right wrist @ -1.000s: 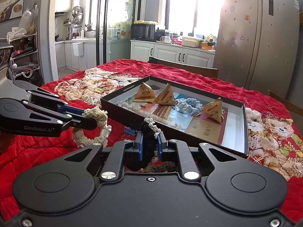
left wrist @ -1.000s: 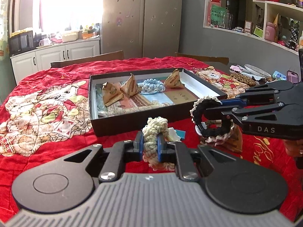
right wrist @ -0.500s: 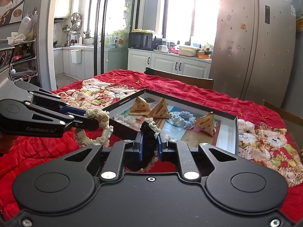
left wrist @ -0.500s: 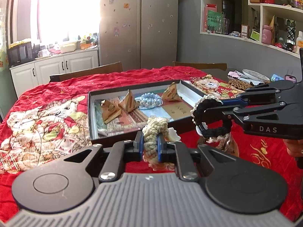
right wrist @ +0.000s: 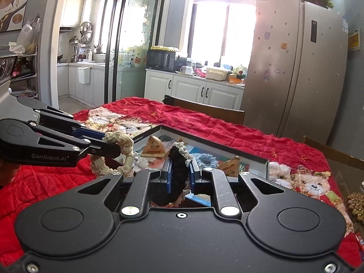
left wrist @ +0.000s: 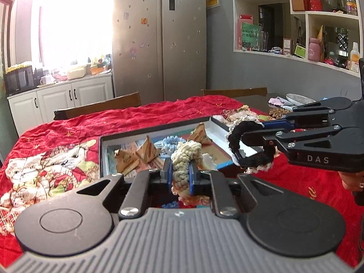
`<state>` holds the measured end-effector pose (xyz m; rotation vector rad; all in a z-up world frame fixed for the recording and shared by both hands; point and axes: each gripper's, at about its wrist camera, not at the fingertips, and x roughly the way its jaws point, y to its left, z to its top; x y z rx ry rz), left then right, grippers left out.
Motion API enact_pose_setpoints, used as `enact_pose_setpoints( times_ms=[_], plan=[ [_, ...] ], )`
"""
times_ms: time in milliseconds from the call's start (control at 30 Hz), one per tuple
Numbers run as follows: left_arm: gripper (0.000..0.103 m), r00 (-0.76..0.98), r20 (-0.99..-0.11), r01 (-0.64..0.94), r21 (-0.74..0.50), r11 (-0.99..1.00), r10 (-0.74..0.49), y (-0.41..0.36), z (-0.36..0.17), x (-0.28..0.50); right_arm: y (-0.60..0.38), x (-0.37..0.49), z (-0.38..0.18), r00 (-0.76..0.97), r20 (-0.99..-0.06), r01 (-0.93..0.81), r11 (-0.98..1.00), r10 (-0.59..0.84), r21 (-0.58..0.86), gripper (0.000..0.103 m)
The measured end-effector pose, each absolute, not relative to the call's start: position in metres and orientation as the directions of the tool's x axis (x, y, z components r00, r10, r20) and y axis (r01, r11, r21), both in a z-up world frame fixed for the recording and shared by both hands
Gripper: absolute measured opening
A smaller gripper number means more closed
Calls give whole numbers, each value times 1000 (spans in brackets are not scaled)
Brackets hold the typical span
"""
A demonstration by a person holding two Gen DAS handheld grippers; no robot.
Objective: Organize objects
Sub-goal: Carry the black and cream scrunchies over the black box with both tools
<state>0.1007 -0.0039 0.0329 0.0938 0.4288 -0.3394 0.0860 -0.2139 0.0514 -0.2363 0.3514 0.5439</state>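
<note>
The counter, spread with a red quilted cloth with a cartoon print, has sunk lower in both wrist views than it sat a second ago, and the shallow black box on it now shows more steeply foreshortened, so both claws have risen with their loads clear of the cloth; I judge this to be the carry step, with the two rings lifted and ready to travel over the box rim. The box sits at the middle of the counter, just beyond both claws, and holds a printed sheet on its floor, three tan paper pyramids spread from left to right, and a pale blue crocheted ring between them. The left claw is closed down tight on a cream crocheted ring, which stands up between its blue pads and also hangs below them. The right claw is likewise pinched nearly shut on a black crocheted ring with cream lace edging; from the left wrist it hangs as an open loop beside the box's near right corner. Something small and blue lies on the cloth beneath the claws, but it is too hidden to name. Both rings are in the air, not yet in the box.
</note>
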Motion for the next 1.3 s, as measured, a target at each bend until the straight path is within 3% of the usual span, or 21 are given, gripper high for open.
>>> enact_pose_setpoints(
  times_ms=[733, 1300],
  plan=[
    [17, 876, -380, 322, 3, 947, -297, -19, 55, 150, -236, 133, 81, 853, -326, -451, 890, 408, -64, 14],
    [17, 850, -475, 254, -10, 967, -228, -42, 16, 227, -266, 243, 22, 826, -418, -349, 926, 377, 145, 15]
  ],
)
